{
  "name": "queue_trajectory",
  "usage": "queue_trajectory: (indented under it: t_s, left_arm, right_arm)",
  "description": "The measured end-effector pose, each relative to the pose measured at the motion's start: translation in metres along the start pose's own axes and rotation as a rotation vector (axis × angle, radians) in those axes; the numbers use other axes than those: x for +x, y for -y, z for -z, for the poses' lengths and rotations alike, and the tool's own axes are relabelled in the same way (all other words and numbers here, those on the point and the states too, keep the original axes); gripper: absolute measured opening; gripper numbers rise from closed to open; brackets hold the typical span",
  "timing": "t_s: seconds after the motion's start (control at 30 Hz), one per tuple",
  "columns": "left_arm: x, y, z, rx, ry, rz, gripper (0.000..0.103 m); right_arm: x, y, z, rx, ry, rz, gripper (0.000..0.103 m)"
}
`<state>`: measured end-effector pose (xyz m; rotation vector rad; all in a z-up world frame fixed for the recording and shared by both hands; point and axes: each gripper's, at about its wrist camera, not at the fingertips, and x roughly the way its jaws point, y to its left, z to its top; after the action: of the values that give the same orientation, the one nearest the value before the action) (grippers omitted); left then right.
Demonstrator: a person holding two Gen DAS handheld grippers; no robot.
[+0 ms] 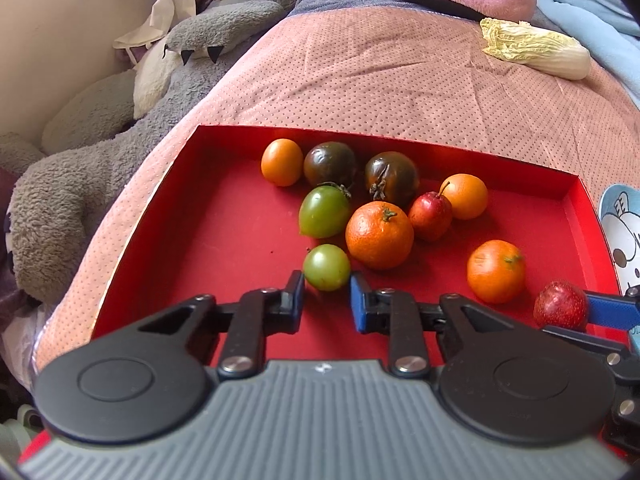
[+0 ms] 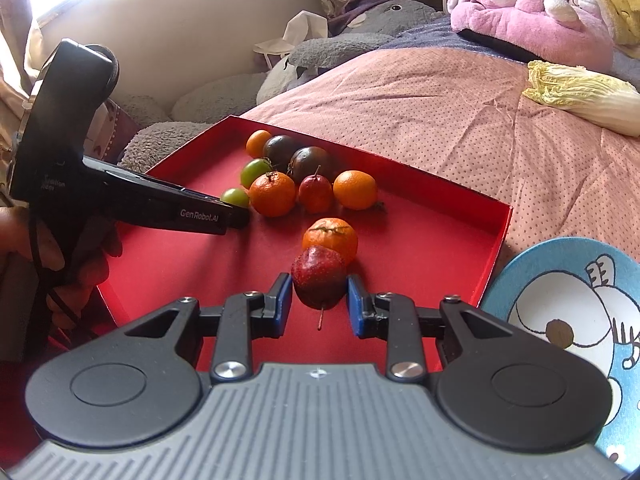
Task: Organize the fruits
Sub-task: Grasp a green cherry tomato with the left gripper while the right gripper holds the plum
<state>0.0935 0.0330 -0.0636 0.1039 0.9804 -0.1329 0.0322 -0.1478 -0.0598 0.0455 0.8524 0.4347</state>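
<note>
A bed under a pink dotted quilt carries a shallow red tray of loose fruit, with a blue cartoon plate just beside the tray's right wall. Two hand-held grippers work over the tray. The right gripper is clamped on a dark red fruit, stem hanging below, right in front of an orange. The left gripper has closed around a small green tomato, which sits at the very tips of its fingers, against a larger orange in the cluster.

The risks, as they appear from the bedside: the tomato is round, smooth and caught only at the fingertips, so it could squirt free on lifting and roll into its neighbours. The soft quilt offers the tray poor footing; a downward push might tilt it and set everything rolling. The red fruit, squeezed hard, may bruise.
</note>
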Motion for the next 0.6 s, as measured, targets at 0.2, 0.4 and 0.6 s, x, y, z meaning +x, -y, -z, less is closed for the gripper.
queue_trajectory:
  t_s: [0.2, 0.4, 0.6]
  left_arm:
    - [-0.007, -0.003, 0.006, -0.053, -0.005, 0.052, 0.027]
    - [-0.021, 0.002, 0.011, -0.043, 0.038, 0.048, 0.027]
    - [-0.033, 0.014, 0.014, -0.024, 0.083, 0.05, 0.027]
  right_arm:
    - [-0.009, -0.005, 0.006, 0.001, 0.009, 0.004, 0.034]
    - [-0.016, -0.014, 0.011, -0.003, 0.016, -0.004, 0.034]
    - [-0.027, -0.017, 0.015, -0.007, 0.027, 0.0, 0.034]
